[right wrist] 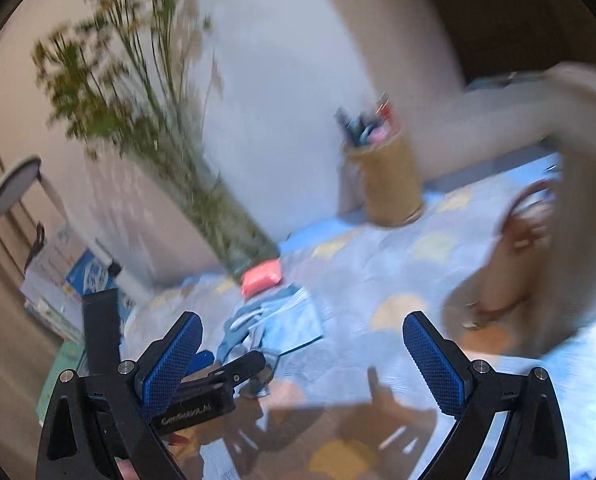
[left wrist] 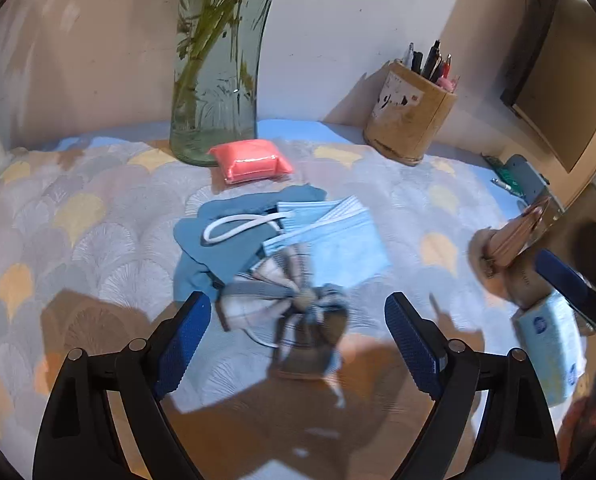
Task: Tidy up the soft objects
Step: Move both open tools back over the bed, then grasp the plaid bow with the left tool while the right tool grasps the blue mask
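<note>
A pile of soft things lies mid-table: a dark blue cloth [left wrist: 218,236], a light blue face mask [left wrist: 338,236] with white ear loops, and a plaid fabric bow [left wrist: 290,304], blurred, nearest me. My left gripper [left wrist: 298,320] is open, its jaws either side of the bow, holding nothing. A pink packet [left wrist: 252,160] lies behind the pile. My right gripper [right wrist: 302,344] is open and empty above the table; its view is motion-blurred. The pile [right wrist: 274,320] and the left gripper [right wrist: 218,376] show at its left. A tissue pack [left wrist: 550,352] lies at right.
A glass vase [left wrist: 214,80] with green stems stands at the back. A wooden pen holder [left wrist: 412,120] stands back right. A beige pouch [left wrist: 510,248] and a circuit board [left wrist: 518,176] lie at right. A patterned cloth [left wrist: 78,220] covers the table.
</note>
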`<state>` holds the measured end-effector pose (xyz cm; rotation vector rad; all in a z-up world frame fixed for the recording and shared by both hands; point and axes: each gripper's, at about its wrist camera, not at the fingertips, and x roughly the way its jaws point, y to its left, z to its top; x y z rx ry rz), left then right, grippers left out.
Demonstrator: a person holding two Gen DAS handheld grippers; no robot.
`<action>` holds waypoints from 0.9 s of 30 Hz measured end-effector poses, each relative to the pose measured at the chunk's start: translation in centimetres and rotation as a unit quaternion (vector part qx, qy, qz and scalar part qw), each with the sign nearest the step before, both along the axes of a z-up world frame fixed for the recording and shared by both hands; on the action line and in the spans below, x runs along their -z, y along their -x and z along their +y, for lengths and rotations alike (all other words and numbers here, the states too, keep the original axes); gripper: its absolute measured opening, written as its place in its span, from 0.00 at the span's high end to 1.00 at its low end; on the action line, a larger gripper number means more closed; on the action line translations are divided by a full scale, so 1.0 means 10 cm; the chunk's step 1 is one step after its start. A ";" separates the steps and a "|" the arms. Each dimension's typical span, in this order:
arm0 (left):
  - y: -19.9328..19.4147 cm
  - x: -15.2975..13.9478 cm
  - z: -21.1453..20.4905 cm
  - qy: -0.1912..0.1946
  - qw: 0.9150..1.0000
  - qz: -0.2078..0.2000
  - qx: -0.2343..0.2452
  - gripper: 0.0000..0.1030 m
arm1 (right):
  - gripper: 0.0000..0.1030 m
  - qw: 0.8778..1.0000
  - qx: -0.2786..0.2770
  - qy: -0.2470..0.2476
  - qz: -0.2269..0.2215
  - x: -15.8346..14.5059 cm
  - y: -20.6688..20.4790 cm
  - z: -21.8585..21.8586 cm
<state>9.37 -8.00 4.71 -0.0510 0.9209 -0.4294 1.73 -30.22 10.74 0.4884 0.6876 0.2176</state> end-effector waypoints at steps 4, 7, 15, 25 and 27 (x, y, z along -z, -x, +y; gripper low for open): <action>-0.04 0.13 -0.02 -0.014 1.000 -0.006 0.018 0.14 | 0.02 0.999 -0.023 0.009 0.034 0.26 -0.37 0.17; -0.05 0.20 -0.05 -0.015 0.999 -0.007 0.031 0.14 | 0.02 0.997 -0.045 0.022 0.060 0.49 -0.67 0.25; -0.04 0.26 -0.19 -0.050 0.997 -0.021 0.051 0.02 | 0.00 0.989 -0.099 0.078 0.080 0.92 -1.07 0.47; -0.06 0.25 -0.10 -0.024 0.999 -0.024 0.040 0.19 | 0.04 0.989 -0.107 0.076 0.072 0.91 -1.03 0.48; -0.05 0.23 -0.05 -0.021 0.999 -0.029 0.025 0.41 | 0.30 0.989 -0.120 0.063 0.062 0.90 -1.00 0.48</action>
